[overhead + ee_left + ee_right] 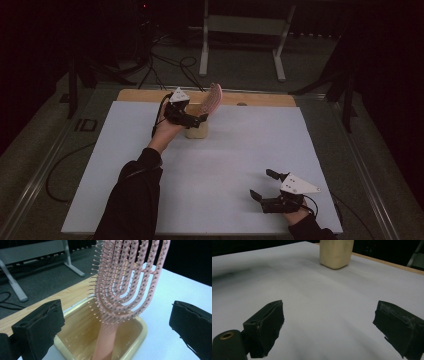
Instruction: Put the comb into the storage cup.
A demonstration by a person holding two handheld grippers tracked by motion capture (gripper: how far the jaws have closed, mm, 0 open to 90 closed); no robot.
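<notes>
The pink hairbrush (pixel 125 287) looks like matt plastic with beaded bristles. Its cream container (pixel 130 340) is smooth, glossy plastic inside. The white sheet (pixel 225 165) looks matt, the table edge (pixel 260 99) wooden.

The surface (pixel 125 96) is a light wooden top, visible as a bare strip along its far edge. A pale sheet (pixel 215 170) covers nearly all of it, lying flat and reaching the near edge. One cream container (pixel 196 131) stands directly on the sheet, toward the far side and left of centre, close to where the sheet meets the bare wood. A small dark mark (pixel 242 104) sits on the wooden strip; what it is cannot be told.
</notes>
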